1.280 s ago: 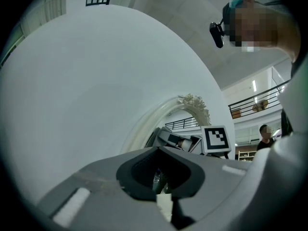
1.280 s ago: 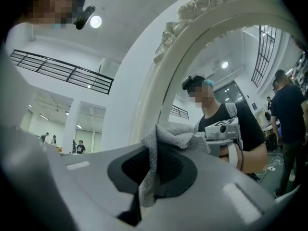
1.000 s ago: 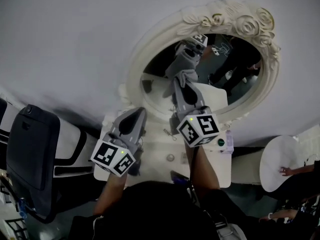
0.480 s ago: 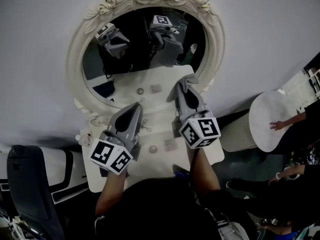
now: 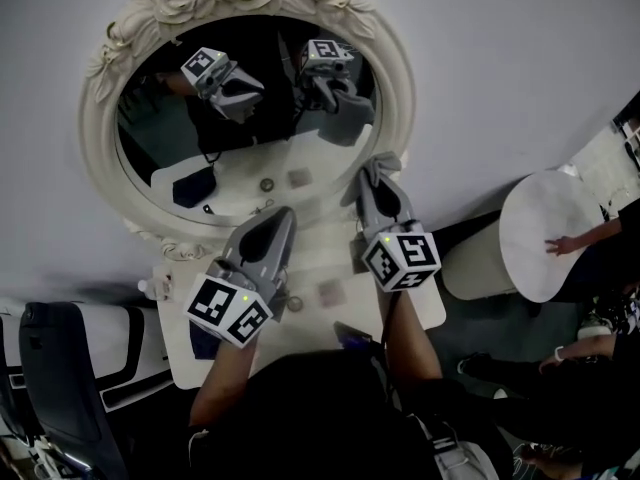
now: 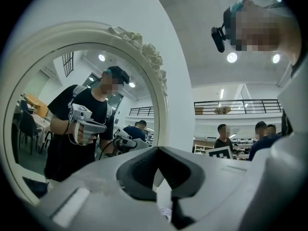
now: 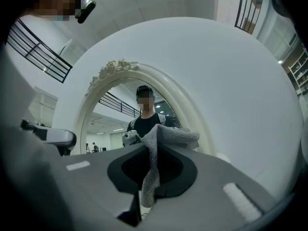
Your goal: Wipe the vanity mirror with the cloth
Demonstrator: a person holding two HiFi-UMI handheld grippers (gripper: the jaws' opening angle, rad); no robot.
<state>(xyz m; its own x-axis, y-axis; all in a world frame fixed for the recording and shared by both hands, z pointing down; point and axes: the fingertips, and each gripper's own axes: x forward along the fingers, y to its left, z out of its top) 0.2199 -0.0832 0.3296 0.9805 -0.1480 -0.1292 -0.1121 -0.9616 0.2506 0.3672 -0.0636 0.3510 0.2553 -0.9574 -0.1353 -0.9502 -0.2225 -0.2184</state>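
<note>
— Where is the cloth (image 7: 162, 137) found?

— It is clamped between the jaws of the right gripper (image 5: 374, 178). A grey fold is bunched over the tips and a strip is left hanging down between them.

— And how is it placed against the vanity mirror (image 5: 96, 143)?

— It is held up at the lower right of the oval frame, just beside the rim. Whether the glass is touched cannot be told. The cloth and both grippers are reflected in the glass.

— What is seen of the left gripper (image 5: 279, 220)?

— Its jaws are pressed together on themselves. It is held lower and to the left, over the white worktop (image 5: 428, 313), and is pointed at the bottom of the frame.

— How is the mirror set?

— It is stood upright at the back of the worktop against a plain pale wall (image 5: 500, 58), with moulded roses carried along the top of its frame.
</note>
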